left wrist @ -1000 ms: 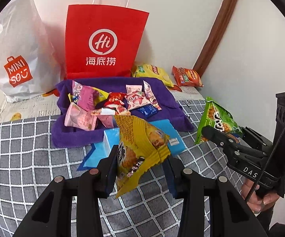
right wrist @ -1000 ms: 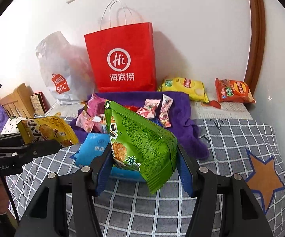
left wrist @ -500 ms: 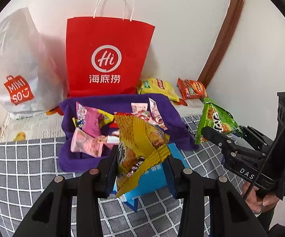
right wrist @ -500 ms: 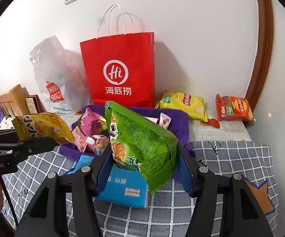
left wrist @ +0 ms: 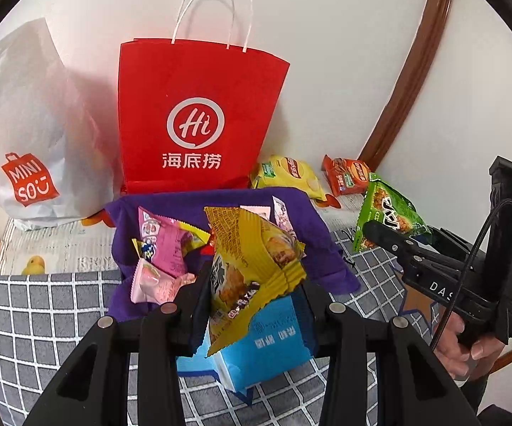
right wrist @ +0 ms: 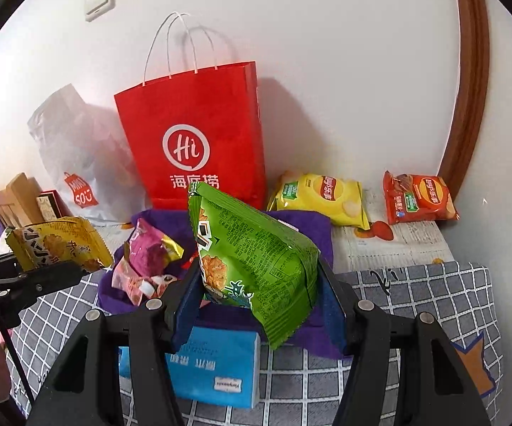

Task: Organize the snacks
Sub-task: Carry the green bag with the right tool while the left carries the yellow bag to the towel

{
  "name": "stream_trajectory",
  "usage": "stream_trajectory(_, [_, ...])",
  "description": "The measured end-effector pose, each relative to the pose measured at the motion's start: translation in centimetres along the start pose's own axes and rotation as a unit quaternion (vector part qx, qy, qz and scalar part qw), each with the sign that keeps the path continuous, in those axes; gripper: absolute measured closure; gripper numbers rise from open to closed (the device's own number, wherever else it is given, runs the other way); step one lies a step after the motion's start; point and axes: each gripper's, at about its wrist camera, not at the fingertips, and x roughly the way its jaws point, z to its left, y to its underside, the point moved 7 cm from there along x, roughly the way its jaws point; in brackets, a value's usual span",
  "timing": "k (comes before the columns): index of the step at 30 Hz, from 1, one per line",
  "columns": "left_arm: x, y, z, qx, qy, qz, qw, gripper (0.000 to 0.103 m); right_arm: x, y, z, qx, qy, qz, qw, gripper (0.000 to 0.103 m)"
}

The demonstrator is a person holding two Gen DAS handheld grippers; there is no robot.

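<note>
Left hand-held gripper [left wrist: 252, 293] clamped on a yellow snack packet [left wrist: 252, 259], held upright in the air above a blue box [left wrist: 263, 351] lying on the grey checked cloth [left wrist: 42, 305]. Right hand-held gripper [right wrist: 259, 294] closed on a green snack packet [right wrist: 256, 255], likewise lifted clear, tilted with its sealed end hanging low between the fingers. Seen from the left wrist, that green packet at right, beside a person's hand [left wrist: 458, 348] on the handle. Behind both: a purple cloth [left wrist: 312, 220] carrying a heap of small pink sachets [left wrist: 165, 245], just in front of a red paper bag [left wrist: 195, 117] standing upright against the wall. Left of the bag, a white plastic Miniso bag [left wrist: 25, 142]. Right of it, near the corner, a yellow crisp packet [right wrist: 321, 198] and a red crisp packet [right wrist: 417, 198] lying flat, slightly apart, on a printed sheet [right wrist: 391, 245]. High on the wall, a light switch [right wrist: 100, 0].
</note>
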Motion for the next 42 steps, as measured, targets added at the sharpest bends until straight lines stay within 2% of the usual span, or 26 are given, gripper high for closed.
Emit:
stream_trajectory(24, [3.7,-5.1,1.3,-0.005,0.000,-0.006,1.0000,0.063,4.8,-4.4,0.7,0.001,-0.016,0.010,1.000,0.043])
stream_trajectory(37, [6.9,-5.9,2.0,0.010,-0.013,0.009,0.9998,0.063,7.4,-5.0,-0.1,-0.014,-0.010,0.019,1.000,0.043])
stream_trajectory(42, [8.2,-6.1,2.7,0.004,-0.011,0.014,0.9998,0.063,9.1,-4.3,-0.5,-0.015,-0.009,0.040,0.999,0.043])
